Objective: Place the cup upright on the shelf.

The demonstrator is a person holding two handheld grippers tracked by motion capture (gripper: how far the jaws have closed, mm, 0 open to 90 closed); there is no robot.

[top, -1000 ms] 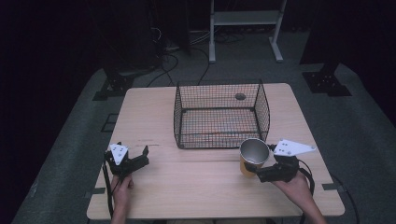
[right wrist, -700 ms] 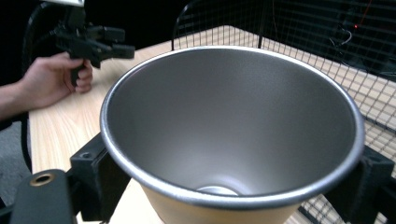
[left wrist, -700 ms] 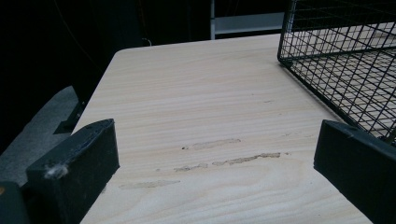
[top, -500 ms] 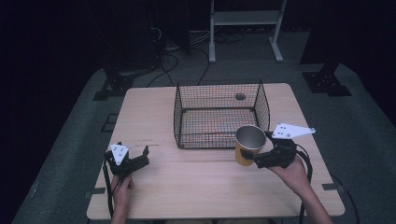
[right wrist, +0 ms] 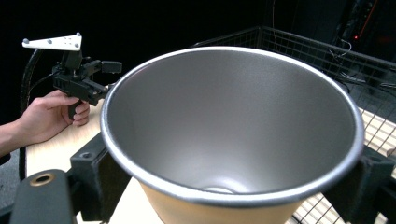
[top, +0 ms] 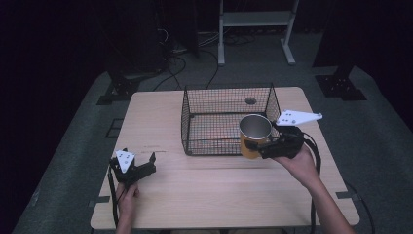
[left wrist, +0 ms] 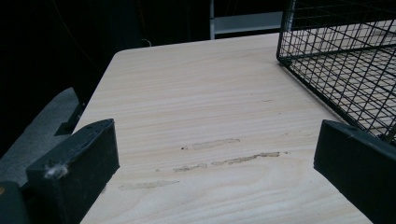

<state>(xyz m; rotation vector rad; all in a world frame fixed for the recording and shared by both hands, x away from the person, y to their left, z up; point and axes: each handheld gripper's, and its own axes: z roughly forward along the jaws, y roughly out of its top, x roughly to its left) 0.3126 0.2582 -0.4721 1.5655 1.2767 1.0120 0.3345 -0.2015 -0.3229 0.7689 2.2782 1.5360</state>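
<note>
Right of centre in the high view, the right gripper [top: 265, 148] clamps its jaws on the yellow metal cup [top: 254, 135], holding it upright against the wire basket [top: 214, 105]'s near right corner. At lower left, the left gripper [top: 141, 165] rests on the table [top: 204, 195], jaws spread wide with nothing between them.

The high view looks forward and down over the whole counter [top: 214, 195]. The left gripper view sits low, facing the wire basket [left wrist: 345, 70]; the right gripper view presses close against the cup [right wrist: 233, 135]. All share the basket.
</note>
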